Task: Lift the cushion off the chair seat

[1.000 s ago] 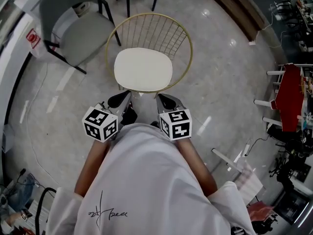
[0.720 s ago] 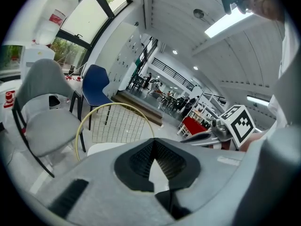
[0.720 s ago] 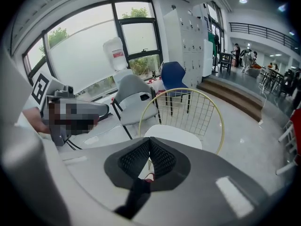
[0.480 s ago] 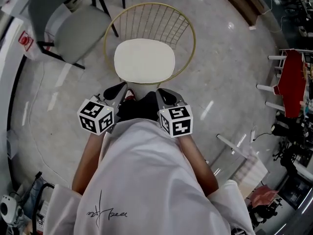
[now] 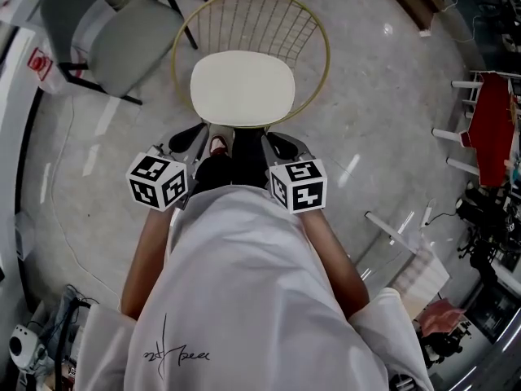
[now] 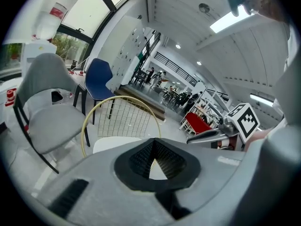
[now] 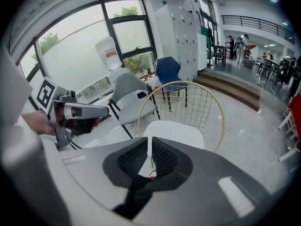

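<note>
Gripper views show blue chair [image 6: 99,77] beyond wire chair [image 5: 324,51]; head view crops it. Cushion [image 5: 242,88] on seat, just ahead of both tools, untouched. Left tool [image 5: 194,135] closed, empty; right tool [image 5: 281,143] opening slightly, empty.

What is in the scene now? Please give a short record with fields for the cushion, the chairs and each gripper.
cushion: white, lying flat on the chair seat
chair: gold wire with a round back, just beyond both grippers
left gripper: fingers together, empty, short of the cushion's near edge
right gripper: fingers opening, narrow gap, nothing between them, also short of the cushion
grey chair: left of the wire chair, apart from it
task state: cushion not yet lifted
</note>
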`<act>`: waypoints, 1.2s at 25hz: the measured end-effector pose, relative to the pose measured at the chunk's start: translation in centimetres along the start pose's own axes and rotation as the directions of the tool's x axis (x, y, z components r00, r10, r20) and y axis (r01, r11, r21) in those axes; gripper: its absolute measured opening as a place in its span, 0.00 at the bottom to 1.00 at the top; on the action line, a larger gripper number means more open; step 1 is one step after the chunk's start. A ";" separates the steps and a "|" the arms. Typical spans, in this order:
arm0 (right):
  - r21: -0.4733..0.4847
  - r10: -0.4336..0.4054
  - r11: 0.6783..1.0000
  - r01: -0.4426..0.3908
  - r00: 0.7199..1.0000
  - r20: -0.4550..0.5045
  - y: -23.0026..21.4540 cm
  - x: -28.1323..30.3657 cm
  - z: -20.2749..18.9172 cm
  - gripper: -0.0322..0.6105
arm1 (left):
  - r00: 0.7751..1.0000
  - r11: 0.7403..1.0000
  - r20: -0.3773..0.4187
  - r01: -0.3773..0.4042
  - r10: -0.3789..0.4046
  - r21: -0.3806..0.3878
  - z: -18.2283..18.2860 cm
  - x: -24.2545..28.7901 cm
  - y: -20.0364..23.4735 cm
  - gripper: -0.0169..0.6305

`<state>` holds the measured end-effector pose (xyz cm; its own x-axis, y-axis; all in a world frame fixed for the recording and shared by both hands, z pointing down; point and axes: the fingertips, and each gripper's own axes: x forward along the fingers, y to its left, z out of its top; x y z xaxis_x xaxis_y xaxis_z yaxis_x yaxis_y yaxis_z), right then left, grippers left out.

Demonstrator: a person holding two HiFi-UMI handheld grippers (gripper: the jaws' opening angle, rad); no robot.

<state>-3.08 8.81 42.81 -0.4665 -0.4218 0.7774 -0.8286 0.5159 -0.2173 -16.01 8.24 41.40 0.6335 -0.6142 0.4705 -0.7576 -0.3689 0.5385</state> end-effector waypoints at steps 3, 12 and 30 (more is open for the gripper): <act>0.012 -0.002 1.000 0.002 1.000 -0.006 -0.7 0.8 0.1 0.11 | 1.000 1.000 -0.020 -0.011 0.011 -0.014 -0.4 0.8 0.7 0.03; 0.110 -0.011 0.994 0.011 1.000 -0.006 -4.4 2.9 -0.4 0.14 | 0.991 0.997 -0.109 -0.075 0.074 -0.008 -2.4 3.5 2.9 0.04; 0.133 -0.044 0.989 0.058 0.994 -0.102 -10.2 8.9 -1.2 0.19 | 0.938 0.973 -0.284 -0.224 0.199 -0.061 -7.2 10.9 12.0 0.07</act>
<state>1.55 0.68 52.68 -0.3954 -0.3657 0.8426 -0.8878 0.3872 -0.2486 -17.08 2.11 58.02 0.4885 -0.4515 0.7467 -0.8694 -0.1786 0.4607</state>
